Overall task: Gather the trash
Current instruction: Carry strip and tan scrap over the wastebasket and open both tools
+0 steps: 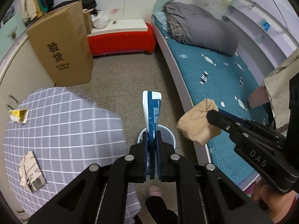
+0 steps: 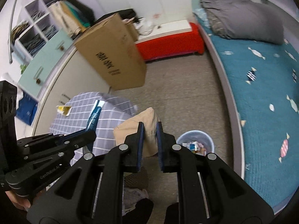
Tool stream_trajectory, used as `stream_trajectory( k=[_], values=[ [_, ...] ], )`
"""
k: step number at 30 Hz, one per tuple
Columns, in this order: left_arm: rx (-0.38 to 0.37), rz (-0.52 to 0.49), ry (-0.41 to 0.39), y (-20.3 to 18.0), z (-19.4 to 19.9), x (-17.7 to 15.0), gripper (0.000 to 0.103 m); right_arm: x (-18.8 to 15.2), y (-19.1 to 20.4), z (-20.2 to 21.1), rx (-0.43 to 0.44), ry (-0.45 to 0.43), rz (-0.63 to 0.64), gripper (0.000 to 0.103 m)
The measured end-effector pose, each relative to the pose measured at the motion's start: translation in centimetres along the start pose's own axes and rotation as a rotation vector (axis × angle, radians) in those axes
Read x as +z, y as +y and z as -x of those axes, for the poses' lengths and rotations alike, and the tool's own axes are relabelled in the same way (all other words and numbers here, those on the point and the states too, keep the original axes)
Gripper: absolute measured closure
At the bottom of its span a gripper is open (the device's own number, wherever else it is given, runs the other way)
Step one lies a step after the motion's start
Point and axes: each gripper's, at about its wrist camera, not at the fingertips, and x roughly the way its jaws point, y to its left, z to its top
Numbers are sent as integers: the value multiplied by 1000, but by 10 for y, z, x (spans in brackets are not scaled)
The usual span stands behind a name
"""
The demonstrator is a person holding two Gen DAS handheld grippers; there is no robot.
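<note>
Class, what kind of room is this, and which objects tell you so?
Most likely a bedroom: a bed with a teal fish-print cover, a folded grey quilt on it, and open shelves of folded clothes.

The right gripper (image 2: 150,130) squeezes a tan paper wad (image 2: 147,120) between its two fingers. A little bin (image 2: 194,141) with trash inside sits on the floor just beside it. The left gripper (image 2: 89,132) holds a blue and white wrapper (image 2: 95,114) over the checked table (image 2: 112,119)
</note>
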Motion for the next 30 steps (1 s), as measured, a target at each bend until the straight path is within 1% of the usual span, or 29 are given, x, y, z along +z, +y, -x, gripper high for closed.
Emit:
stream_trajectory(
  k=[4, 7, 8, 11, 15, 23, 30],
  values=[
    [5, -26, 2, -27, -8, 10, 95, 5, -27, 8, -19, -21, -33, 88],
    [12, -42, 5, -40, -14, 17, 95, 9, -44, 9, -16, -31, -64, 84],
    [14, -44, 7, -43, -15, 19, 95, 11, -50, 7, -3, -25, -75, 81],
    [23, -50, 19, -47, -21, 25, 95, 14, -60, 2, 1, -20, -85, 42],
    [27, -54, 36, -53, -29, 30, 95, 13, -70, 5, 4, -23, -101, 42],
    [18, -101, 43, -73, -37, 41, 95, 16, -82, 20, -31, -48, -117, 42],
    [6, -137, 48, -93, -45, 44, 95, 14, -91, 33, -51, -74, -136, 42]
  ],
)
